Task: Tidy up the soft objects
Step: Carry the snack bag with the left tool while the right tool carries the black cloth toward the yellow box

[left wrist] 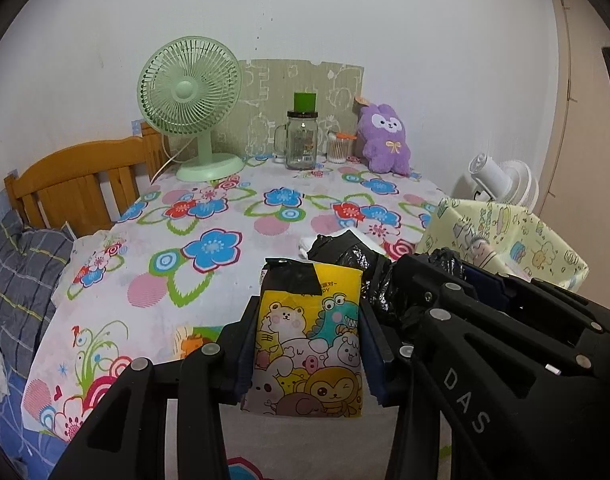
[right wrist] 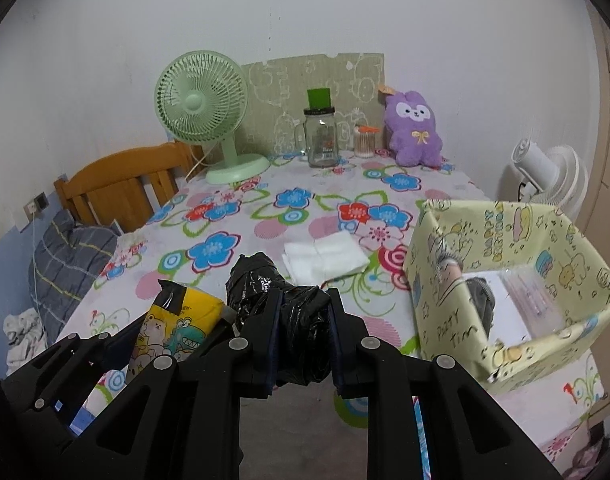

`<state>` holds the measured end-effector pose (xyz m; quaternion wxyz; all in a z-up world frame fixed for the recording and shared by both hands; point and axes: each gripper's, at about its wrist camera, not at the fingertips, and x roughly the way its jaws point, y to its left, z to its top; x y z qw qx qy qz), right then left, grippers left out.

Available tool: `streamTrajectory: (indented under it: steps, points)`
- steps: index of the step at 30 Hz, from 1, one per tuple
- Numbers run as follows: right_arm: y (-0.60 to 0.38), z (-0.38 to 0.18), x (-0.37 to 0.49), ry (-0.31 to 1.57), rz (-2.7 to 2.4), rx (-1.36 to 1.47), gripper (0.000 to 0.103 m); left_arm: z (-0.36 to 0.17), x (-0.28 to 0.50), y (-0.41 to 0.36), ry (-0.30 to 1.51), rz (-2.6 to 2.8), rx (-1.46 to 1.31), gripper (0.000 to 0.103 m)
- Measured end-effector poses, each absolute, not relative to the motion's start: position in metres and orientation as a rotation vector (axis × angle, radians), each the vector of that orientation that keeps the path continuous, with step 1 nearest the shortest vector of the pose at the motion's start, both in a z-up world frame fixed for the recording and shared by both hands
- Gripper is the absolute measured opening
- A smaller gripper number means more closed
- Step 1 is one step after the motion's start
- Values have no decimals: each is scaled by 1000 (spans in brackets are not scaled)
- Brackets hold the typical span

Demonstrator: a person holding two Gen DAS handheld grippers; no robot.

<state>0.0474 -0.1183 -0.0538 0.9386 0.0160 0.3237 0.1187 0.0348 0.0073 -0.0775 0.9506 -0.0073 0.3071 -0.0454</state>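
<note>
My left gripper (left wrist: 311, 344) is shut on a yellow cartoon tissue pack (left wrist: 309, 344) and holds it above the flowered table; the pack also shows in the right wrist view (right wrist: 177, 328). My right gripper (right wrist: 303, 340) is shut on a crumpled black plastic bag (right wrist: 281, 300), just right of the pack; the bag also shows in the left wrist view (left wrist: 353, 260). A folded white cloth (right wrist: 325, 258) lies on the tablecloth beyond the bag. A yellow patterned box (right wrist: 513, 280), open on top, stands at the right with items inside.
A green fan (right wrist: 205, 112), a glass jar (right wrist: 321, 136), a cotton swab jar (right wrist: 365, 142) and a purple plush (right wrist: 415, 128) stand along the back wall. A white fan (right wrist: 553, 176) is behind the box. A wooden bed frame (right wrist: 121, 184) and a pillow (right wrist: 69, 256) lie left.
</note>
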Motion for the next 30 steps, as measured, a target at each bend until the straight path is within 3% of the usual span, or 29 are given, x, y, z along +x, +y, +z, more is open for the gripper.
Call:
streamTrajectory:
  steps: [30]
  points:
    - [-134,-4,62,597,237,29,23,-31,48,-11,556,-104,-8,46]
